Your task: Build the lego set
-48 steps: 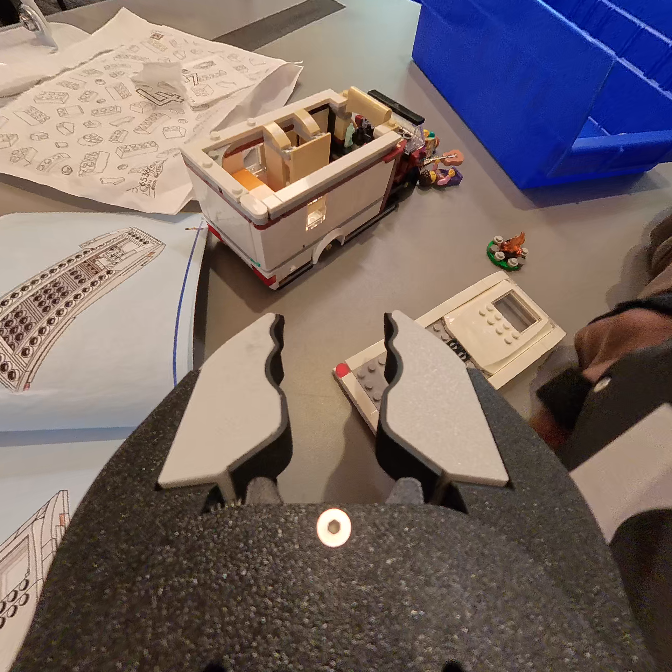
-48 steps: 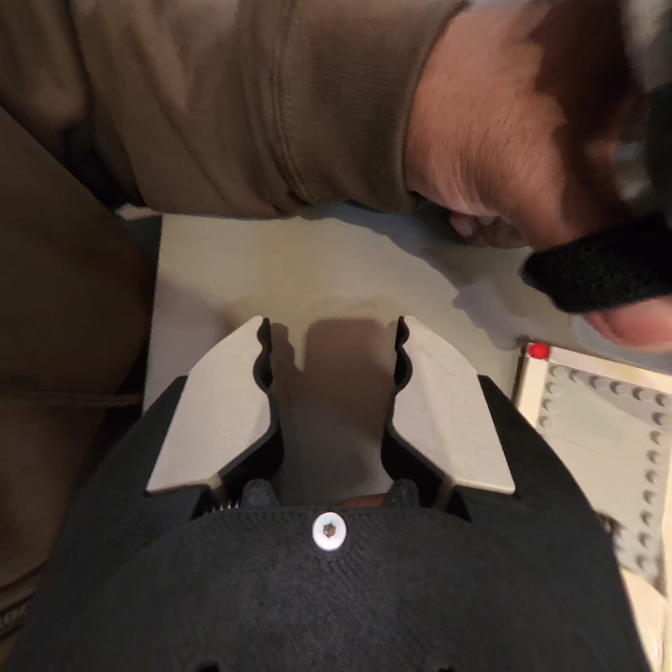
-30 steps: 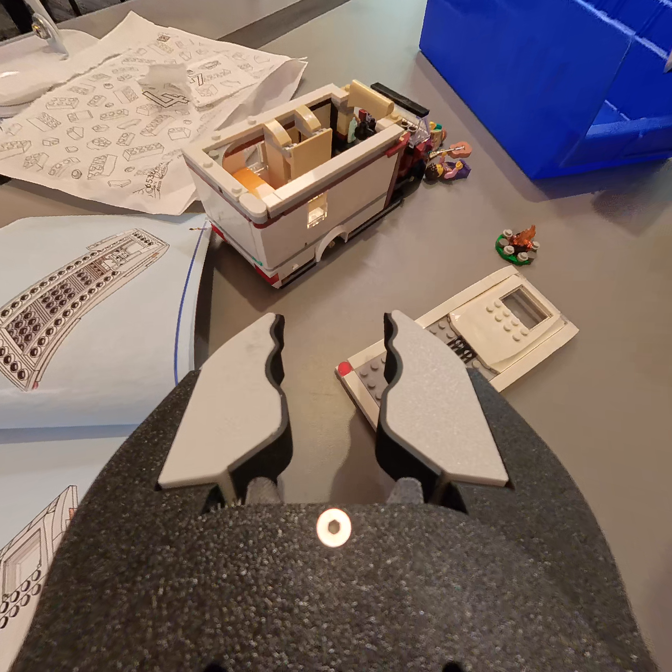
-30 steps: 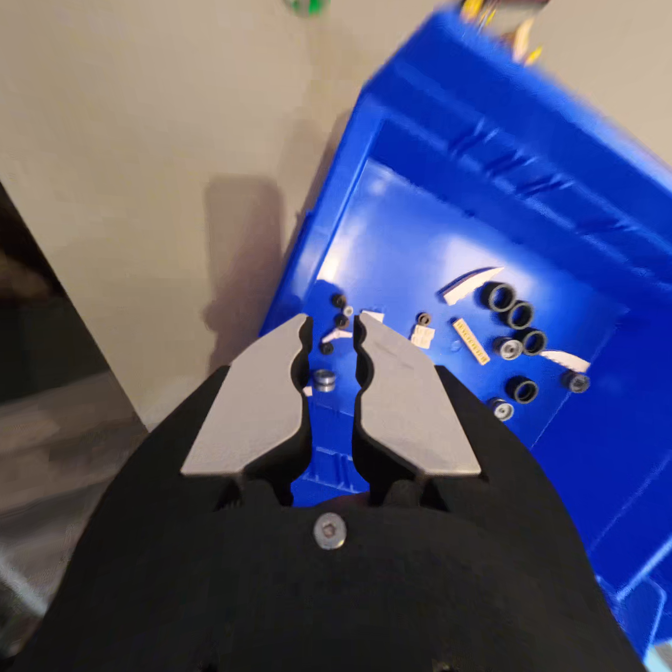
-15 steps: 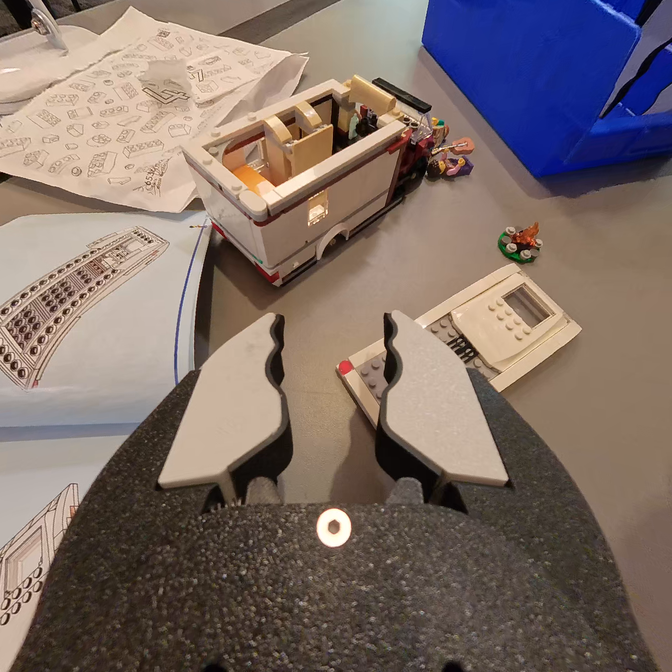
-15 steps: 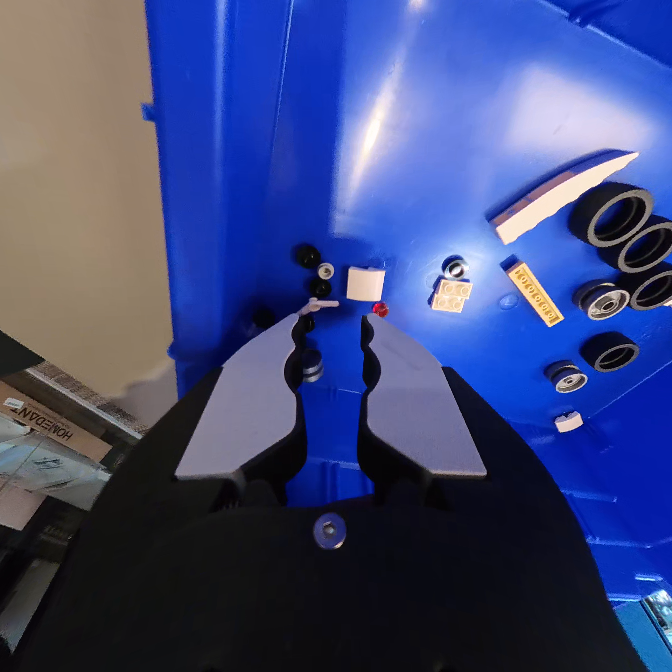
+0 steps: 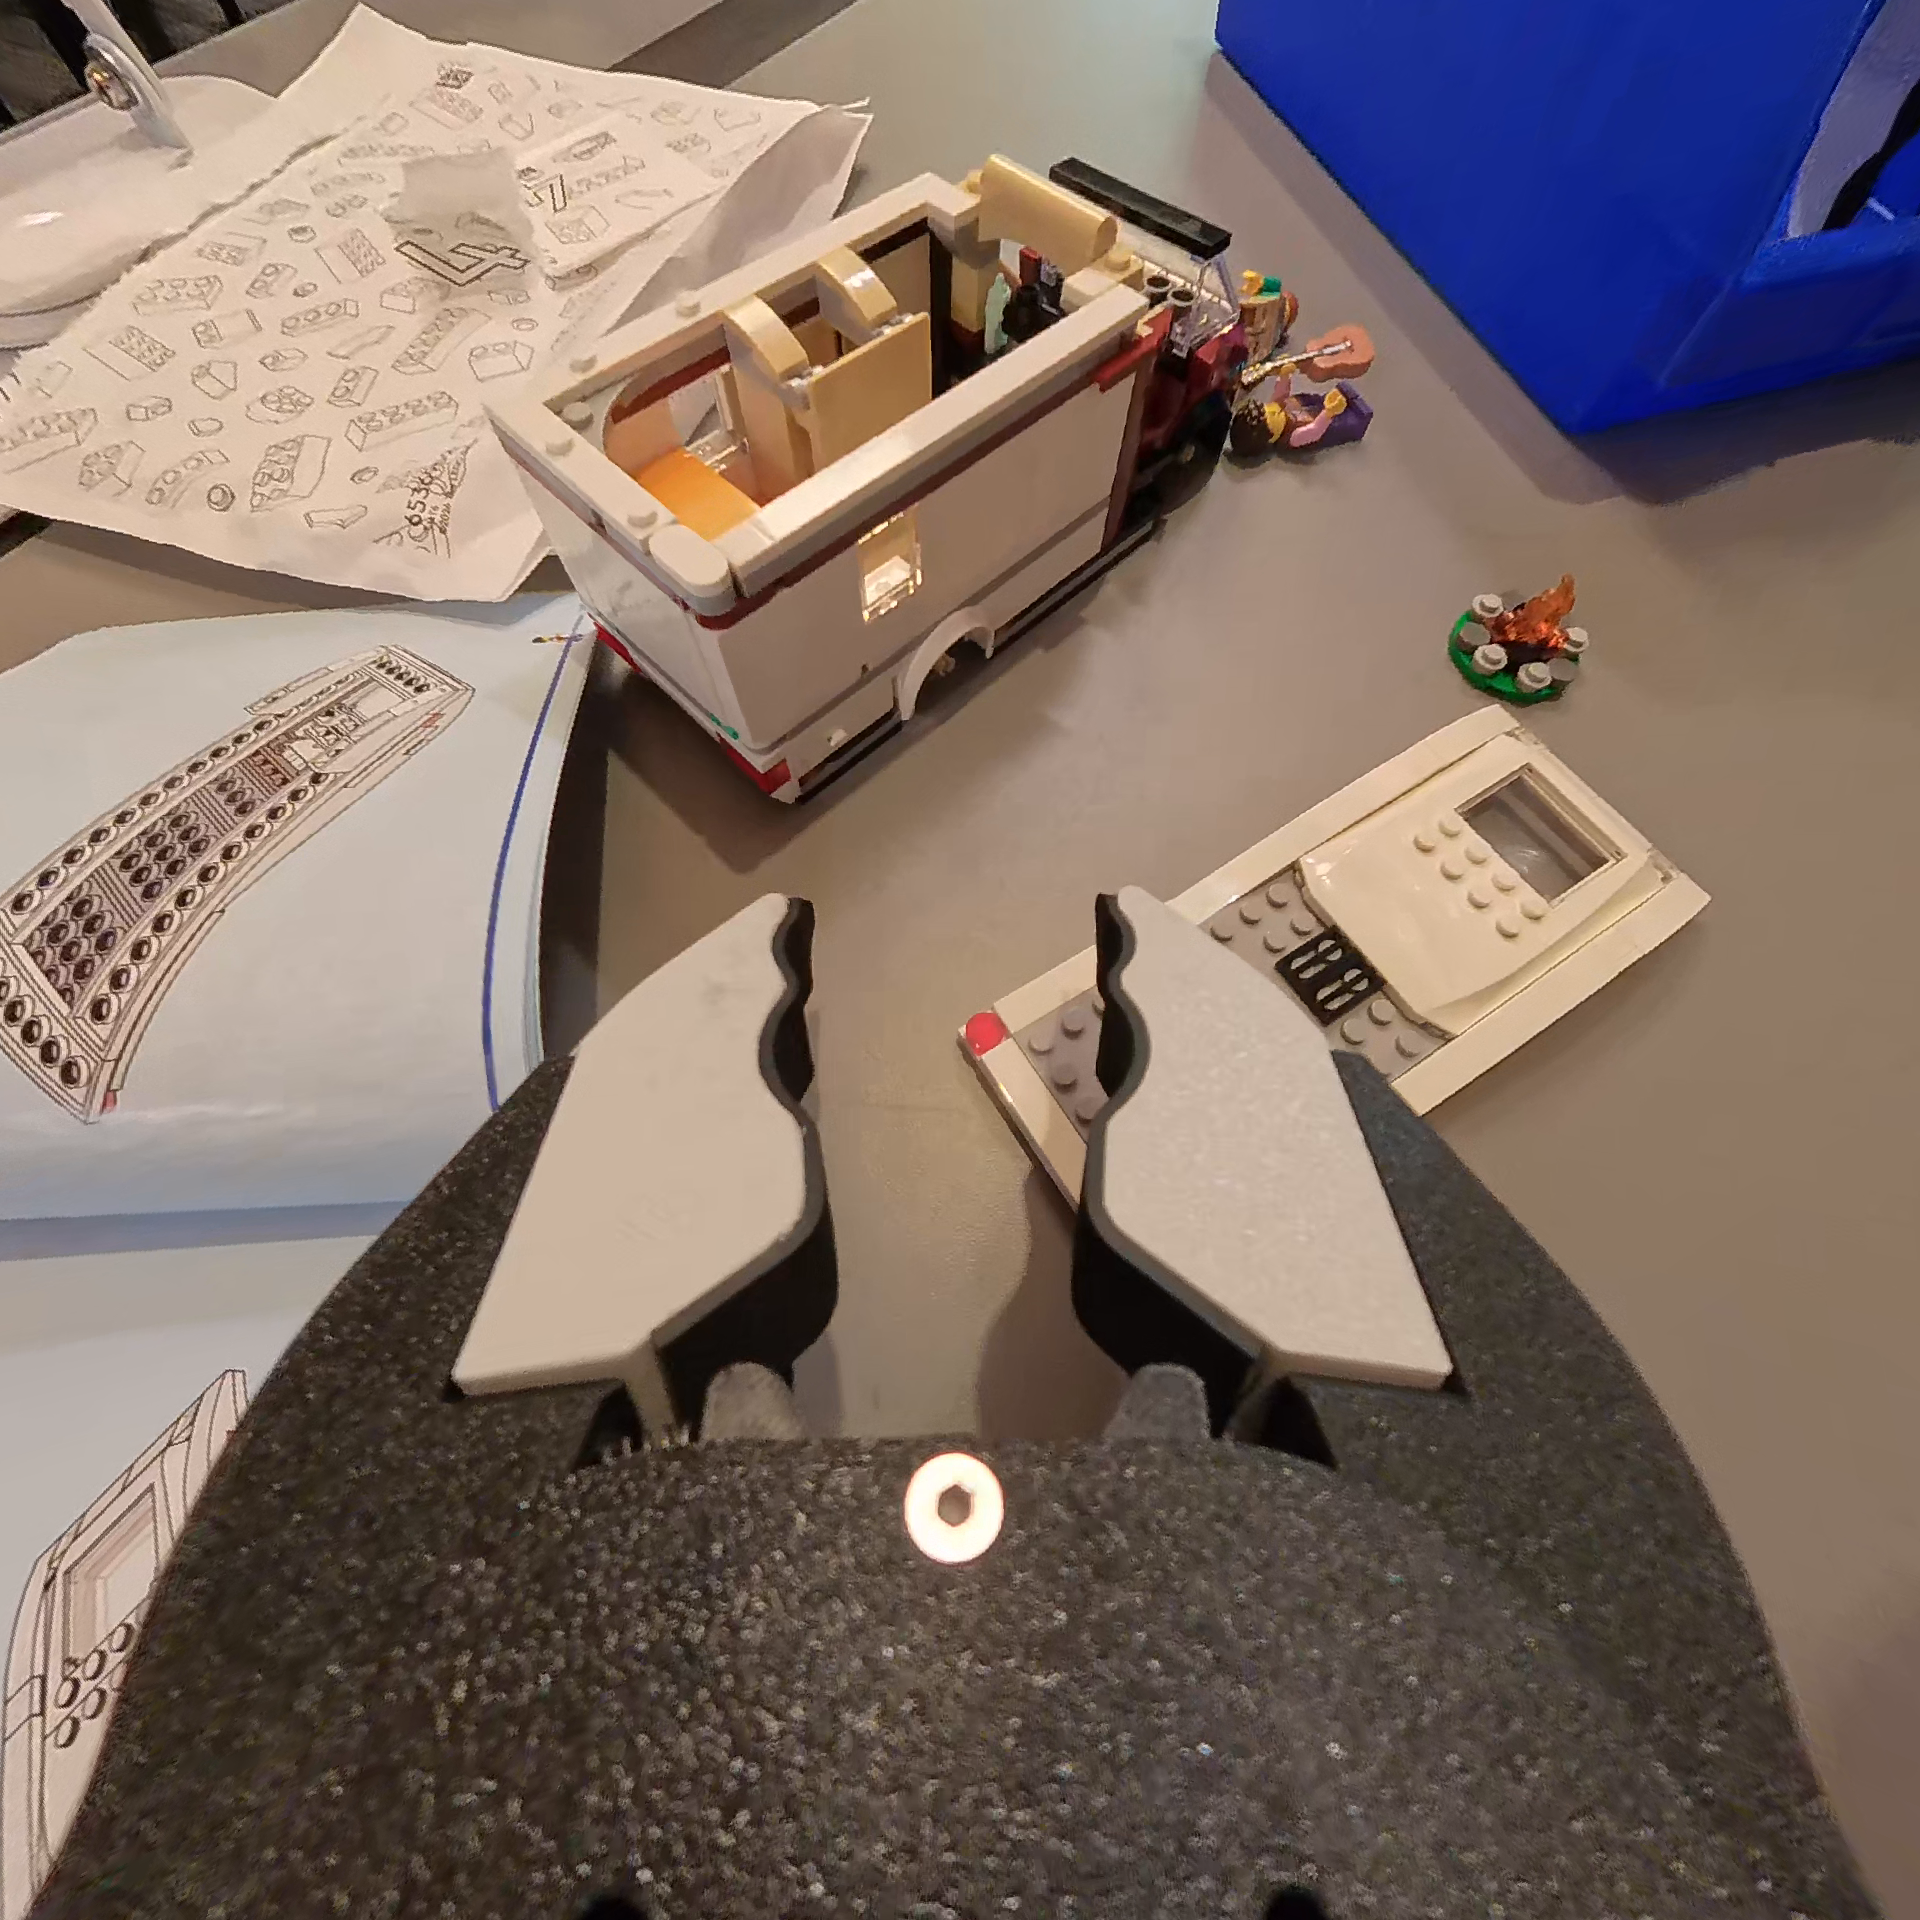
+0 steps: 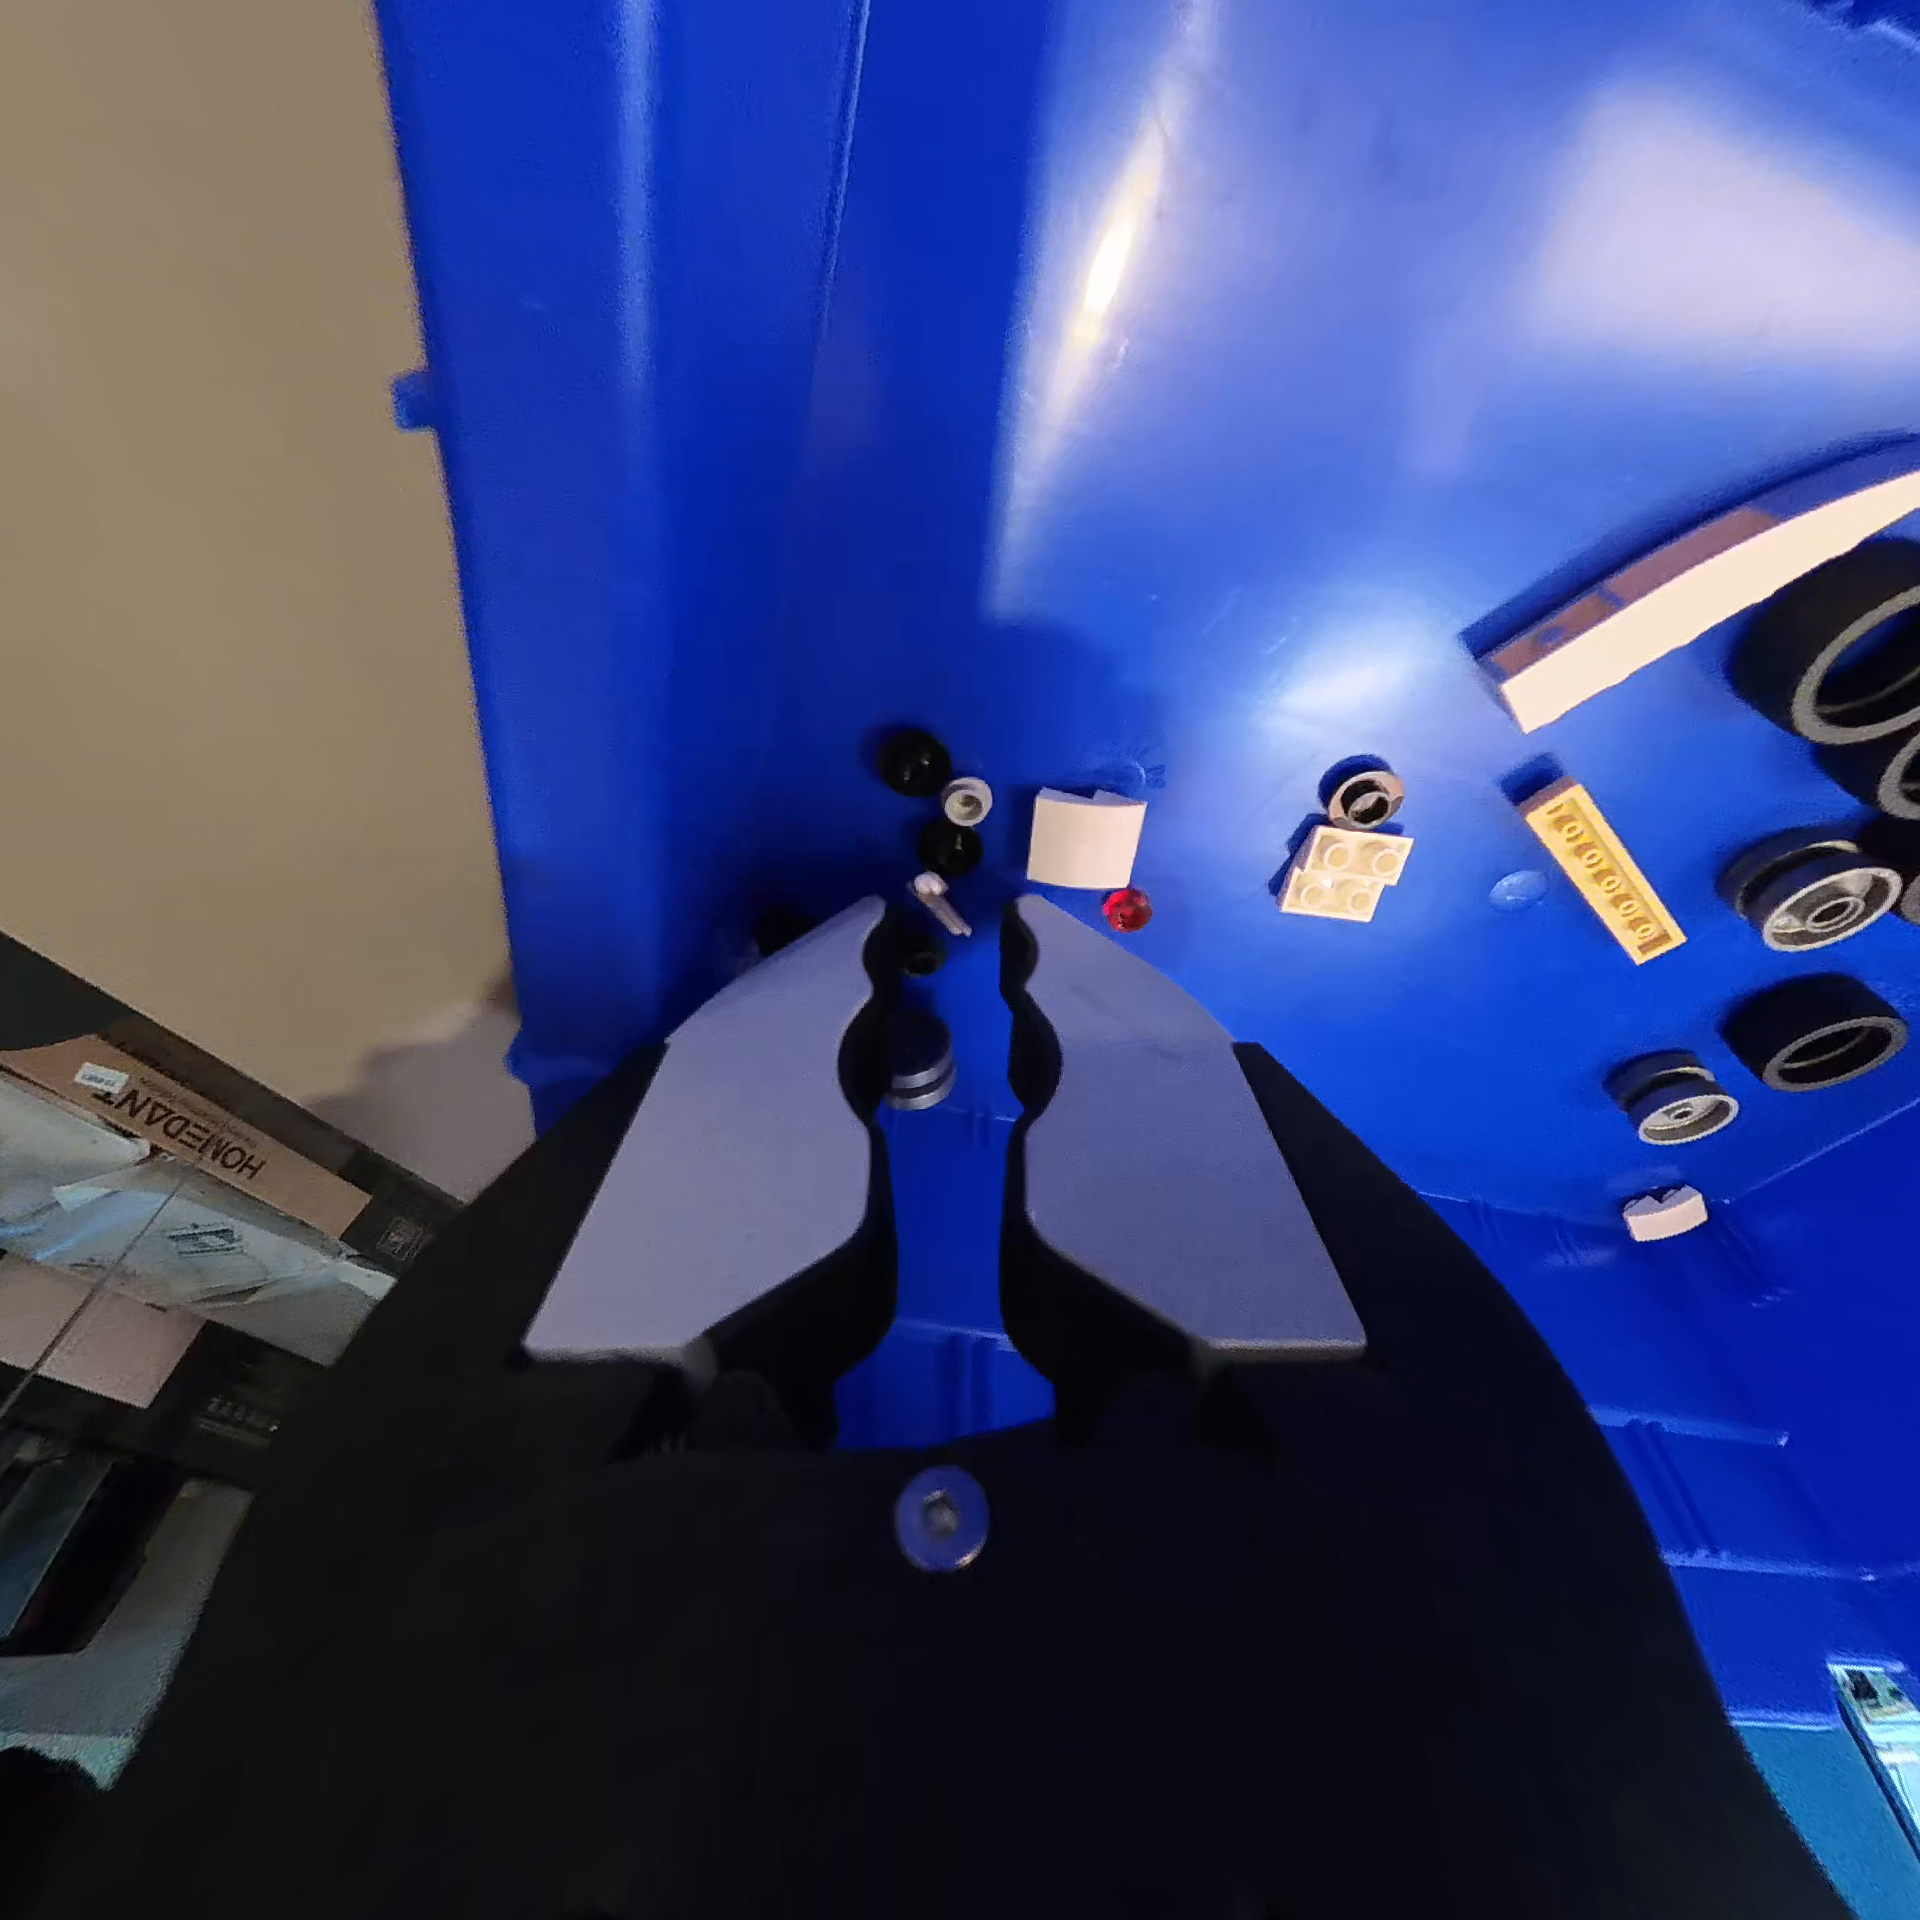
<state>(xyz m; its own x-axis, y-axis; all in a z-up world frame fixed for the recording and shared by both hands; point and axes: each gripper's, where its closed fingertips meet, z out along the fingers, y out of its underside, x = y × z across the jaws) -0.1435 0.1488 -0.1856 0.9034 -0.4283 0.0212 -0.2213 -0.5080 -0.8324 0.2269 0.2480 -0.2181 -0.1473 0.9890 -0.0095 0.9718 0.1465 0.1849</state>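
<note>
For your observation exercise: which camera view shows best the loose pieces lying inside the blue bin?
The right wrist view: it looks straight into the blue bin, showing black tyres, a tan plate and a red stud. The left wrist view shows only the bin's outer wall.

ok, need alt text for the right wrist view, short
The right gripper, its fingers slightly apart and holding nothing, reaches into a blue bin over small toy brick parts. Just ahead lie a small grey pin, a white curved brick and a red stud; black tyres sit to the right.
</note>
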